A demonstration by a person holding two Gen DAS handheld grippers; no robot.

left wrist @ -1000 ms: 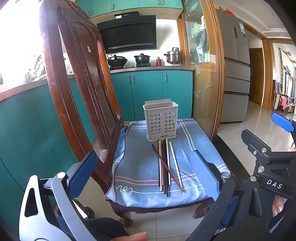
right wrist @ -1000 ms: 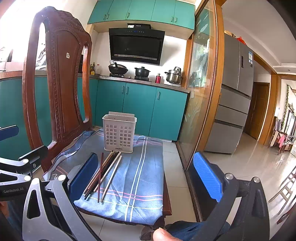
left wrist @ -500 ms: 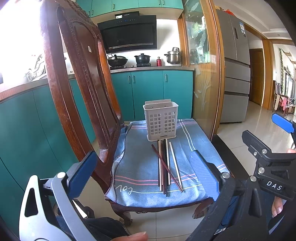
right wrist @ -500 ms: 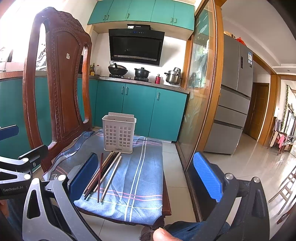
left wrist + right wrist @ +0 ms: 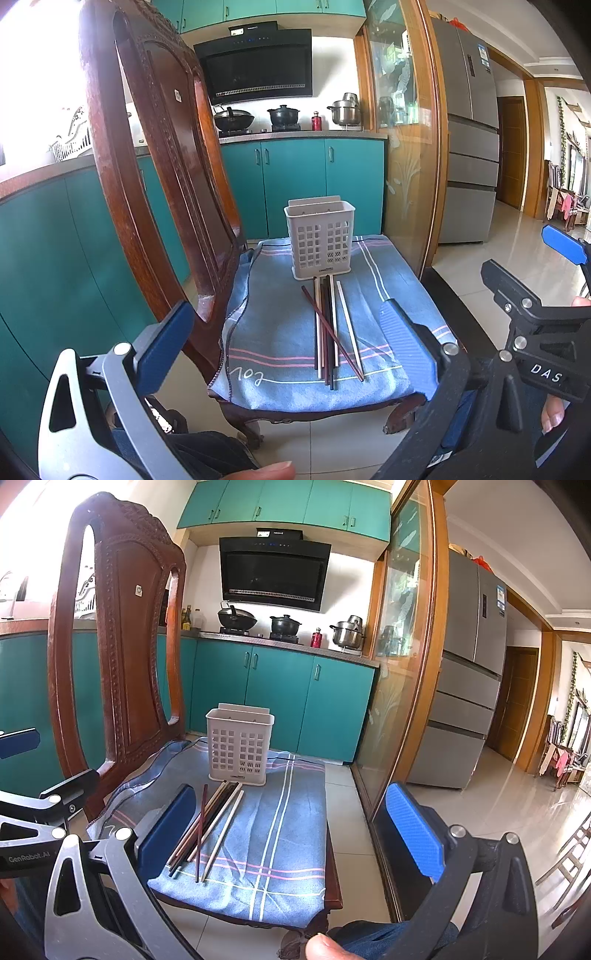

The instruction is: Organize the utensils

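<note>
Chopsticks (image 5: pixel 330 329) on cloth (image 5: pixel 280 332), just before the basket (image 5: pixel 320 238).

- Left wrist view: low, off the front edge of the dark carved wooden chair (image 5: pixel 155 177); faces along its seat toward the teal kitchen cabinets (image 5: pixel 303 184) at 12 o'clock. Chair back looms close at 10 o'clock.
- Right wrist view: same low height, set further right; chair back (image 5: pixel 122 646) at 10 o'clock, less close.
- Shared: blue striped cloth (image 5: pixel 280 332) (image 5: pixel 280 834), white perforated plastic holder (image 5: pixel 320 238) (image 5: pixel 239 744), cabinets.
- Each view catches the other gripper's frame at its edge.
</note>
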